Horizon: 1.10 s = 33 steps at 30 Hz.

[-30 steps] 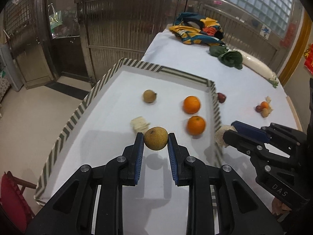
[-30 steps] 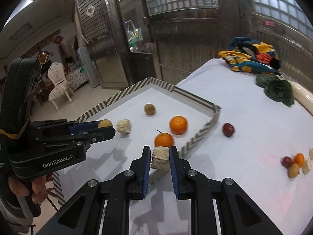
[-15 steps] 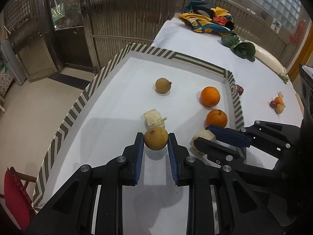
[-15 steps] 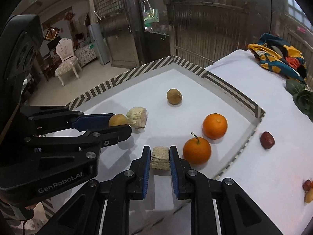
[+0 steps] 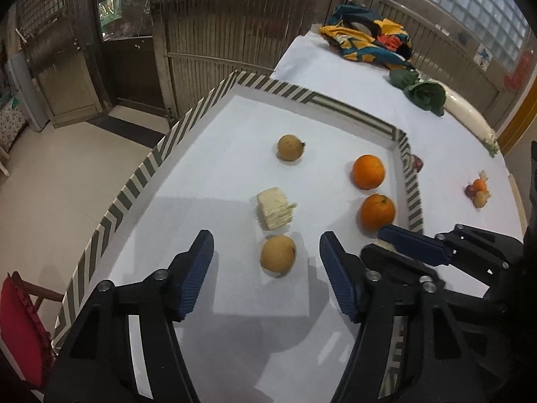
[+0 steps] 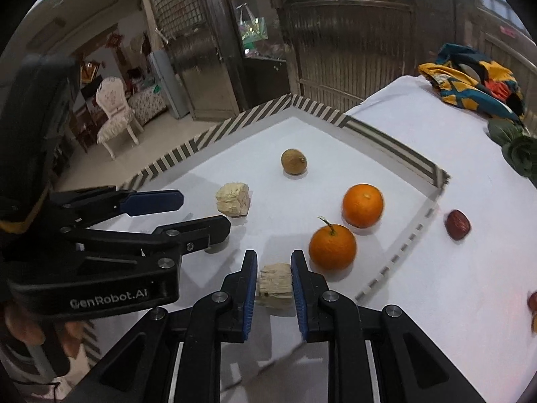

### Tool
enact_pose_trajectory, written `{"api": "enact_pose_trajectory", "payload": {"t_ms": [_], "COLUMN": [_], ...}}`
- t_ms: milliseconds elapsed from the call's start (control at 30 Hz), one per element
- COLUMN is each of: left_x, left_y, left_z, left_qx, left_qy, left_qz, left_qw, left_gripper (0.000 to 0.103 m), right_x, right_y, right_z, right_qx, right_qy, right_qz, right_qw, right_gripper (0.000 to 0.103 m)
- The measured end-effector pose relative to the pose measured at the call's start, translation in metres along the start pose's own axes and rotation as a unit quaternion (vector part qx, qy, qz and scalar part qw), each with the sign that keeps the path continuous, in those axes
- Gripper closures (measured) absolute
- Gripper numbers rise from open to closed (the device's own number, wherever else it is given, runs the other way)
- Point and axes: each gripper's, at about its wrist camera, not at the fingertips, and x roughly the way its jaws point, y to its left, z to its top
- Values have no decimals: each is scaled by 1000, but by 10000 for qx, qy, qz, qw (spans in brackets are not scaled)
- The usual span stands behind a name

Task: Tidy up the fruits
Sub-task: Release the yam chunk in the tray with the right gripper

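Observation:
A white tray with a striped rim (image 5: 141, 181) holds two oranges (image 5: 368, 172) (image 5: 377, 212), a brown round fruit (image 5: 290, 147) and a pale fibrous chunk (image 5: 274, 212). A second brown round fruit (image 5: 278, 258) lies on the tray between the fingers of my left gripper (image 5: 266, 240). Its jaws are opening and the pads stand clear of the fruit. My right gripper (image 6: 274, 257) is shut on another pale chunk (image 6: 273, 285), low over the tray beside the nearer orange (image 6: 332, 248). The two grippers sit side by side; the left gripper (image 6: 203, 211) hides the released fruit in the right wrist view.
On the white tablecloth beyond the tray lie a red date (image 6: 457, 224), a small cluster of fruits (image 5: 478, 191), a green vegetable (image 5: 424, 95), a white radish (image 5: 465, 114) and a colourful cloth (image 5: 365, 45). A red chair (image 5: 16, 332) stands below the tray's left edge.
My left gripper's jaws have spread apart and let the brown fruit down onto the tray. The right gripper has carried its pale chunk in over the tray and lower.

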Motion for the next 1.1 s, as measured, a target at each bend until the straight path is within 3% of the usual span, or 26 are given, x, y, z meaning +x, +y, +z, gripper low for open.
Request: {"api": "enact_pose_trajectory", "payload": {"t_ms": [333,567,767,1100], "left_x": [-20,-23,-18,-7], "left_y": [-60,-99,-117,-117], "left_z": [-2,0,5,12], "left_qx": [521,765,860,831], "left_qy": [-279,-272,-248,-131], "left_qz": [-396,-671,-726,-716], "left_qw": [9975,9944,9933,9939], "left_gripper": [37,37,37,37], "right_x": [-71,-94,-71,-11], "right_y": [-27,-70,-117,-146], "right_z": [-21,-50,-49,0], "right_qx": [467,821,993,707], "right_qy": [-671,-661,-383,-199], "right_qz": [-155,-633,-898,-805], "right_qw": [9965,9924,9903,9940], "right_gripper": [81,81,81,80]}}
